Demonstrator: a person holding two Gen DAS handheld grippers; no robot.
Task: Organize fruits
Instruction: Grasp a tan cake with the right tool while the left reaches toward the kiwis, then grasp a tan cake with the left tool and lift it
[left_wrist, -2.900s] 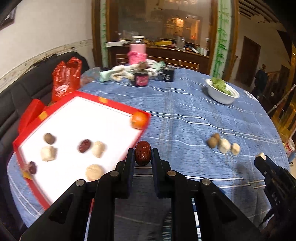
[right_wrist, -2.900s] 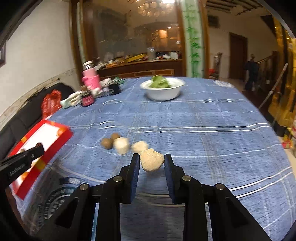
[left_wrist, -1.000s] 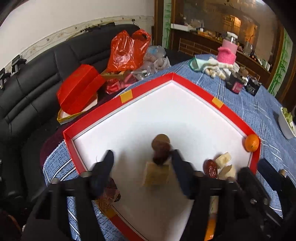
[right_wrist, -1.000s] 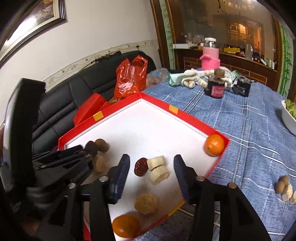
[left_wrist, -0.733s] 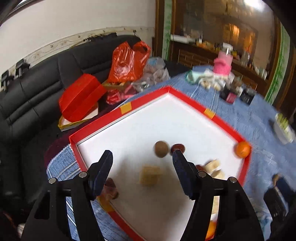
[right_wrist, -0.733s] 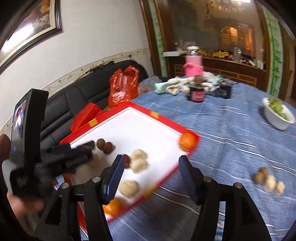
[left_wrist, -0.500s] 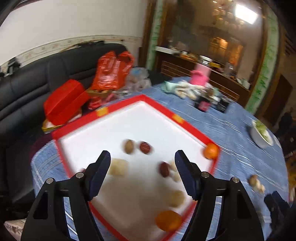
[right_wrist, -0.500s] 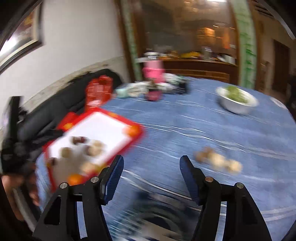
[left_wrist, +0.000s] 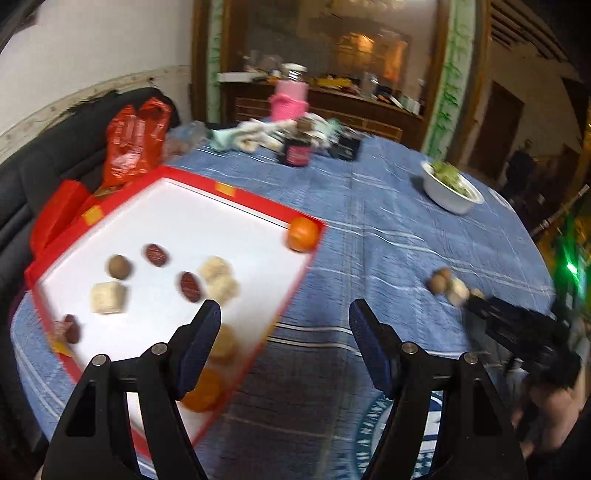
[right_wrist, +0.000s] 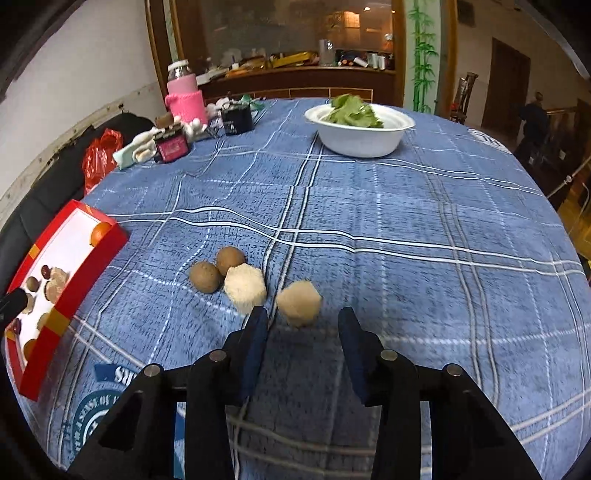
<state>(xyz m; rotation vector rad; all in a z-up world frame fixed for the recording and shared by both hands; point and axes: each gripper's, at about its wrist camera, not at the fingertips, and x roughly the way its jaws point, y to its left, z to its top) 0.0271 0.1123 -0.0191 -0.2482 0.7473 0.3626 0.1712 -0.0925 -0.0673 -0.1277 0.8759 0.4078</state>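
A red-rimmed white tray (left_wrist: 236, 205) lies on the left of the blue table; it also shows in the right wrist view (right_wrist: 83, 258). It holds an orange (left_wrist: 303, 233), red dates (left_wrist: 190, 286), a brown round fruit (left_wrist: 119, 266) and several pale pieces. My left gripper (left_wrist: 284, 334) is open and empty above the tray's right edge. My right gripper (right_wrist: 300, 334) is open and empty, just short of a pale piece (right_wrist: 299, 302). Beside that piece lie another pale piece (right_wrist: 244, 284) and two brown round fruits (right_wrist: 216, 269).
A white bowl of greens (right_wrist: 360, 129) stands at the far side. A pink-sleeved jar (right_wrist: 184, 94), dark jars (right_wrist: 170, 144) and cloths sit at the back left. A red bag (left_wrist: 133, 142) and a black sofa (left_wrist: 44, 162) lie beyond the tray.
Both grippers have let go of their fruit into the tray and opened. My left gripper pulled back from the tray. My right gripper swung right to the loose fruits on the cloth.
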